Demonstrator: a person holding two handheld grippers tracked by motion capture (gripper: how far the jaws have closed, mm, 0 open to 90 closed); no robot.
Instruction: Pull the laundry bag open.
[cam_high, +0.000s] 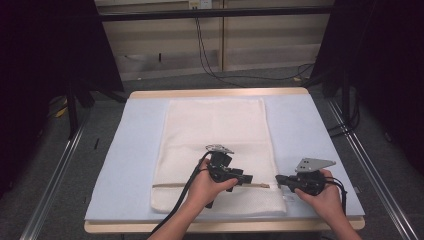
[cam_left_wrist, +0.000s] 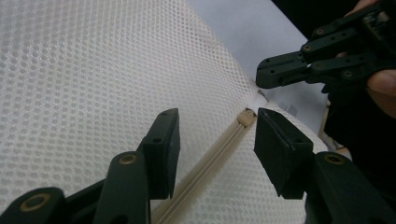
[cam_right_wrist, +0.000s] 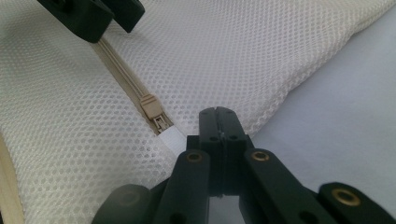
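Observation:
A white mesh bag (cam_high: 215, 145) lies flat on the pale blue mat (cam_high: 300, 130). A beige zipper (cam_left_wrist: 210, 163) runs across the bag near its front edge, and the slider (cam_right_wrist: 152, 108) sits at the zipper's right end. My left gripper (cam_left_wrist: 215, 126) is open, its jaws straddling the zipper line just short of the slider (cam_left_wrist: 246, 116). My right gripper (cam_right_wrist: 219, 114) is shut at the bag's right edge, apparently pinching the white tab (cam_right_wrist: 170, 137) beyond the slider. In the high view, left gripper (cam_high: 248, 179) and right gripper (cam_high: 278, 178) face each other tip to tip.
The mat covers a wooden table (cam_high: 220, 93) whose front edge runs just below both hands. Bare mat (cam_high: 135, 150) lies to the left and right of the bag. Cables (cam_high: 210, 60) trail on the floor behind the table, with dark stands at both sides.

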